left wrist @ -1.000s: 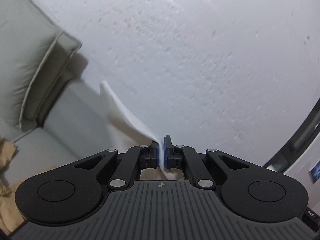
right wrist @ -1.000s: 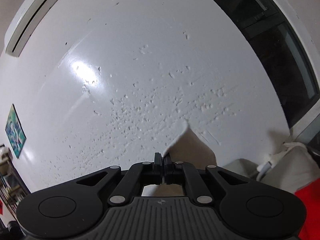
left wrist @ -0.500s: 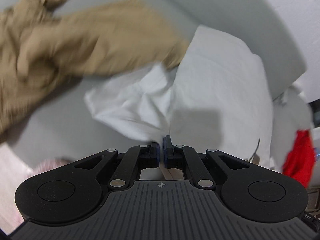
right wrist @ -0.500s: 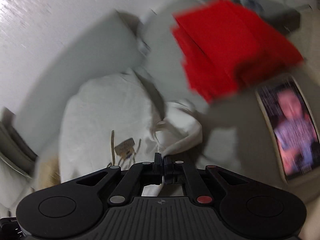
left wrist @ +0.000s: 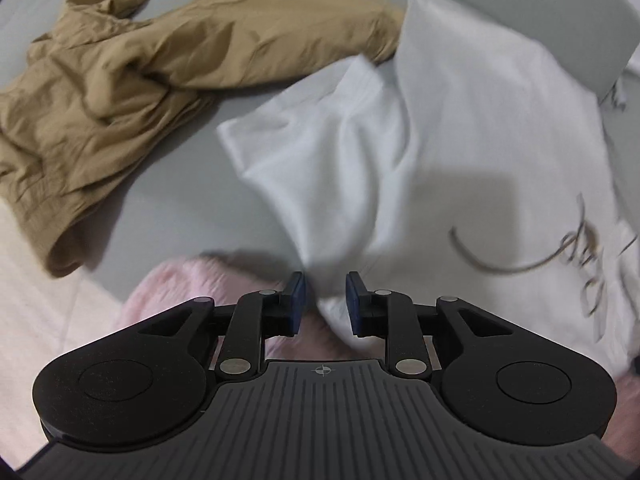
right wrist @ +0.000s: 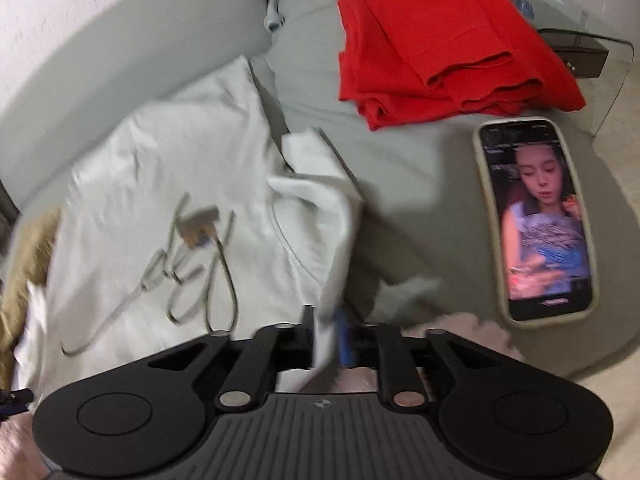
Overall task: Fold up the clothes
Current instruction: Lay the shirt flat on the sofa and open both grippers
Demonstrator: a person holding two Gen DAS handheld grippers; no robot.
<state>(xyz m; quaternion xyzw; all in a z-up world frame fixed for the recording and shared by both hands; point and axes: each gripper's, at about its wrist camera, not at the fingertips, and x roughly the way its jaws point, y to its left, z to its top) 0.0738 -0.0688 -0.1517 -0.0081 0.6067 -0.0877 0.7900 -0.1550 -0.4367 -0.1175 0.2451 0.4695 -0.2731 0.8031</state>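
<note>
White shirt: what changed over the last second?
Both grippers brought the white shirt down from in front of the wall onto the grey sofa. Left gripper and right gripper were clamped; both are opening now, cloth between them. Shirt remains unfolded.

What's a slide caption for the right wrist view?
Right gripper opening around the white T-shirt on a grey sofa, beside folded red clothes and a phone.

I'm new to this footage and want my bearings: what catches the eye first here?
A white T-shirt with a scribbled print lies spread on the grey sofa; both grippers' jaws are opening around its near edge. Behind it sits a folded red garment, a lit phone to the right, and a crumpled tan garment left.
</note>
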